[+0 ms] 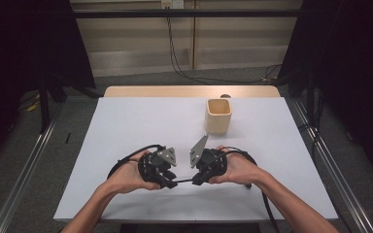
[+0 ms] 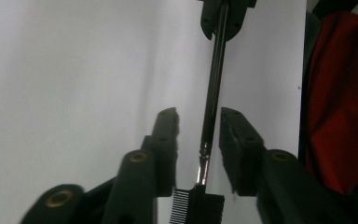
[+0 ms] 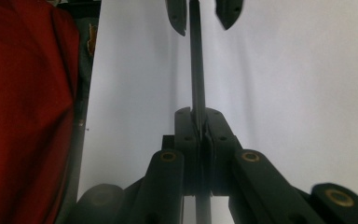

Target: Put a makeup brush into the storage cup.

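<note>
A thin black brush with a small comb head hangs level just above the white table, between my two grippers, which face each other. My right gripper is shut on its dark handle; in the right gripper view the pads press together on it. My left gripper is open around the other end. In the left gripper view its pads stand clear of the handle on both sides, with the comb head near the jaw base.
A beige square cup stands upright beyond the grippers, right of the table's middle. A wooden strip runs along the far edge. Red cloth on the person's side lies past the near edge.
</note>
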`<state>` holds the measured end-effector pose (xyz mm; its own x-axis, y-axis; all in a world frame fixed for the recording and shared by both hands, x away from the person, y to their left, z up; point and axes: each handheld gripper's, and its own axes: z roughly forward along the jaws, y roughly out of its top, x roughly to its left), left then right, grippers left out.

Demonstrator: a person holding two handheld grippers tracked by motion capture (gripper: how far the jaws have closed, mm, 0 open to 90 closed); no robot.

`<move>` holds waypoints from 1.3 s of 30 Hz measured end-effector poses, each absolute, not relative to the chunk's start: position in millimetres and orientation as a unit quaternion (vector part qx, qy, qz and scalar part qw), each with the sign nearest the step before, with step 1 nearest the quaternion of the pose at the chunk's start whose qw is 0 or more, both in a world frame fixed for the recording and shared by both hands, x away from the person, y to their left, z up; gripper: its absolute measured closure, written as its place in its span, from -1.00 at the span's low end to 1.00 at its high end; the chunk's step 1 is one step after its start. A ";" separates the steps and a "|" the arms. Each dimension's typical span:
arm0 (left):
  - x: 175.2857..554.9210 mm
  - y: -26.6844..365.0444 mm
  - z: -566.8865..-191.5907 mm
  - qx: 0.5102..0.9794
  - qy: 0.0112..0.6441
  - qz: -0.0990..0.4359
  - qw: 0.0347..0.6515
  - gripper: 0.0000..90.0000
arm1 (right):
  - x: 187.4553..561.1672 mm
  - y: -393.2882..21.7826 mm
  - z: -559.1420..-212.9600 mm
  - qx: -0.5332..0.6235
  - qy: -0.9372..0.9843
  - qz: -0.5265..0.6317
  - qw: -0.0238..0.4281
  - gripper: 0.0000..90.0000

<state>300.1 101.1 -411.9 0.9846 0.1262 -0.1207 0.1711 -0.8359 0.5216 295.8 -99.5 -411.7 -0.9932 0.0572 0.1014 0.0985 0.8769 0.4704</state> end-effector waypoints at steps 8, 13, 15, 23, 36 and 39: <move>301.3 110.5 -414.0 0.947 0.114 -0.023 0.299 -0.14 | 297.9 -108.1 -411.7 -0.055 -0.966 -0.248 0.040 0.92; 301.4 115.2 -416.8 0.944 0.134 -0.008 0.301 -0.45 | 299.2 -113.5 -411.8 -0.067 -0.964 -0.254 0.040 0.92; 301.5 117.1 -416.8 0.942 0.142 -0.002 0.305 -0.53 | 299.4 -116.0 -412.2 -0.076 -0.963 -0.254 0.040 0.92; 302.5 127.7 -417.7 0.932 0.159 -0.002 0.324 -0.87 | 300.2 -127.3 -412.7 -0.094 -0.960 -0.260 0.033 0.92; 293.7 149.4 -418.4 0.914 0.196 0.020 0.355 -0.87 | 299.0 -152.4 -415.4 -0.137 -0.948 -0.288 0.004 0.92; 289.8 154.3 -420.9 0.908 0.212 0.027 0.359 -0.87 | 298.1 -159.4 -416.7 -0.149 -0.945 -0.292 0.001 0.92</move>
<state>289.8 154.3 -420.9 0.9085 0.4050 -0.1027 0.3656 -0.6517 0.6645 298.1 -159.4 -416.7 -0.9556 0.2807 0.0894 0.2821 0.7845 0.5522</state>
